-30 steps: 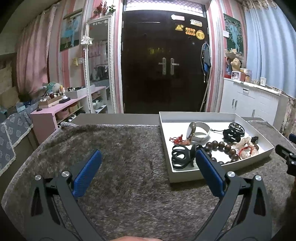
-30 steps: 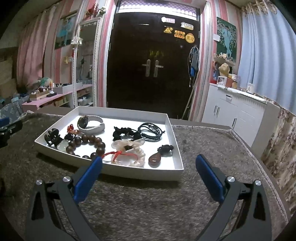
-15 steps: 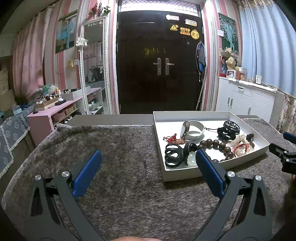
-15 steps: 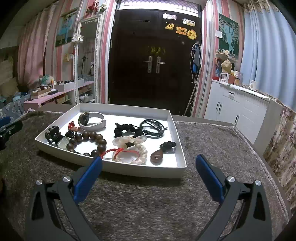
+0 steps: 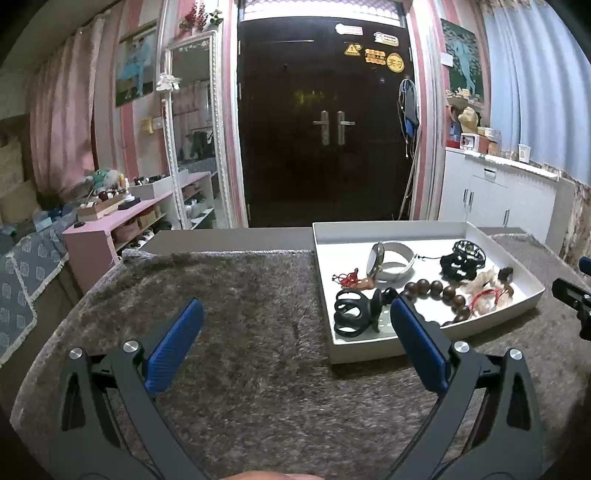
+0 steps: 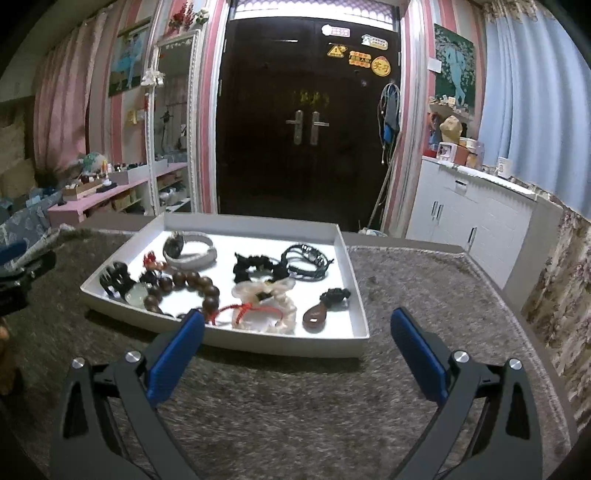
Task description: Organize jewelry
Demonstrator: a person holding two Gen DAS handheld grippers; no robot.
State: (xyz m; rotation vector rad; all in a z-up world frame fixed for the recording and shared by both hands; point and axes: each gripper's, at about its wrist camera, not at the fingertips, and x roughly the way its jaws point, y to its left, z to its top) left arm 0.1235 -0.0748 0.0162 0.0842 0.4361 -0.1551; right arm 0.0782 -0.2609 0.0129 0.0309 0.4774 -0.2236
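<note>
2 grippers over a jewelry tray
Left gripper (image 5: 295,317) and right gripper (image 6: 297,326) hover, fingers wide apart, gripping nothing, before the shallow white rectangular tray (image 6: 258,345) on shaggy grey-brown carpet (image 5: 240,295).

Dim indoor light, cool cast.
Brightest at transom window (image 5: 321,11) above dark door (image 6: 306,122); strong fisheye bending, black vignetted corners, soft edges.

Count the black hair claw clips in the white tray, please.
1: the black claw clip lies in the white tray at the near-left corner in the right wrist view, beside the brown bead bracelet. The other black pieces look like cords and scrunchies; something may be hidden among them.
</note>
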